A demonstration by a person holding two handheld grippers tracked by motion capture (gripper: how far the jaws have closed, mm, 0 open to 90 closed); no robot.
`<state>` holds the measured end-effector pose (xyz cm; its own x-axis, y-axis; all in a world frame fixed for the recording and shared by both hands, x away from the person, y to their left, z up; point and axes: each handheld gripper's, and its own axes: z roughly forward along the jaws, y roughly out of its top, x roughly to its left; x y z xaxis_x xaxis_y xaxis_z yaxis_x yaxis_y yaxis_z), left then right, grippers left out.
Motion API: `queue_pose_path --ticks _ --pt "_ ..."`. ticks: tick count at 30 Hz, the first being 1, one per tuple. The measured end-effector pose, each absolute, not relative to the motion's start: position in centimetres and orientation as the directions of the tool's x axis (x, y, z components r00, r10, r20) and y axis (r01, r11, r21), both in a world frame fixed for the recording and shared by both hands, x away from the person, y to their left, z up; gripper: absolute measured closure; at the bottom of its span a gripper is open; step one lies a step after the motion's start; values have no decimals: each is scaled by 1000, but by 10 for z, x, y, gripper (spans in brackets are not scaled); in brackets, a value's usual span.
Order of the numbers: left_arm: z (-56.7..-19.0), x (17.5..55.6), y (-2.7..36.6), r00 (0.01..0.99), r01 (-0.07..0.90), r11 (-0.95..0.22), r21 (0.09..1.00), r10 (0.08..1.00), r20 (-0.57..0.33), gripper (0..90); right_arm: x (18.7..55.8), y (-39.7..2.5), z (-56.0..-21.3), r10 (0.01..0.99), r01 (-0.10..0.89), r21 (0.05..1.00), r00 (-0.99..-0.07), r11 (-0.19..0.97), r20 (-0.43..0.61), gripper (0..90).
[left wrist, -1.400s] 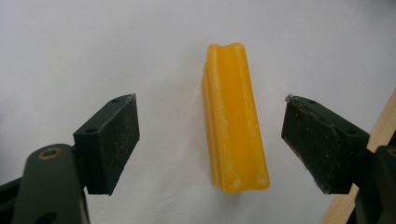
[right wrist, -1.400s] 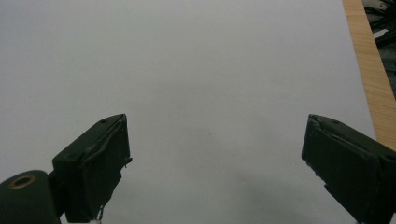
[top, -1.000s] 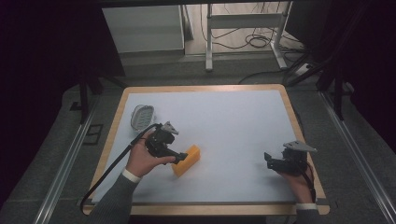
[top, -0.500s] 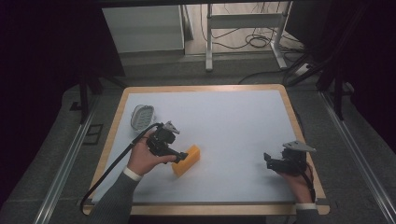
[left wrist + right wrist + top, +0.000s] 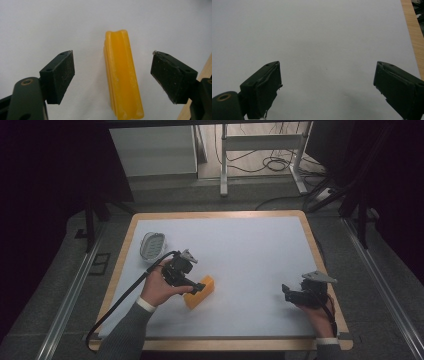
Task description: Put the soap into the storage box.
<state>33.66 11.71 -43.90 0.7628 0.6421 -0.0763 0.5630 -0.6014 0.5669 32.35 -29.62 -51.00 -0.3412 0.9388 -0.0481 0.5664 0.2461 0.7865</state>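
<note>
A yellow-orange block [image 5: 200, 291] [image 5: 123, 75] lies on the white table mat, left of centre. My left gripper [image 5: 192, 289] [image 5: 113, 75] hovers over it, open, with one jaw on each side of the block and a gap on both sides. The block has a groove along its top face. Near the front right corner my right gripper [image 5: 286, 292] [image 5: 327, 90] stands open above bare mat, with nothing between its jaws.
A small oval clear dish [image 5: 152, 245] with a ridged insert sits at the mat's left side, behind the left hand. The wooden table rim [image 5: 320, 250] frames the mat [image 5: 240, 250]. A cable trails from the left gripper off the front left.
The left gripper and hand have barely shifted over the block. The right gripper has stayed in place.
</note>
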Motion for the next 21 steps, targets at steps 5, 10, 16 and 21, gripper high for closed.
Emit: queue_pose_path --ticks 5,10,16,21 --pt "-440 338 117 762 566 -600 565 642 -83 196 324 -296 -511 939 568 785 -341 246 -47 76" --pt "-440 339 116 761 569 -597 566 642 -89 197 323 -296 -510 939 564 789 -340 243 -46 77" --pt "-435 339 111 770 554 -605 572 634 -75 196 323 -297 -509 940 563 791 -338 241 -45 77" --pt "-435 341 109 772 552 -609 570 631 -73 195 323 -297 -509 940 561 792 -338 241 -47 77"
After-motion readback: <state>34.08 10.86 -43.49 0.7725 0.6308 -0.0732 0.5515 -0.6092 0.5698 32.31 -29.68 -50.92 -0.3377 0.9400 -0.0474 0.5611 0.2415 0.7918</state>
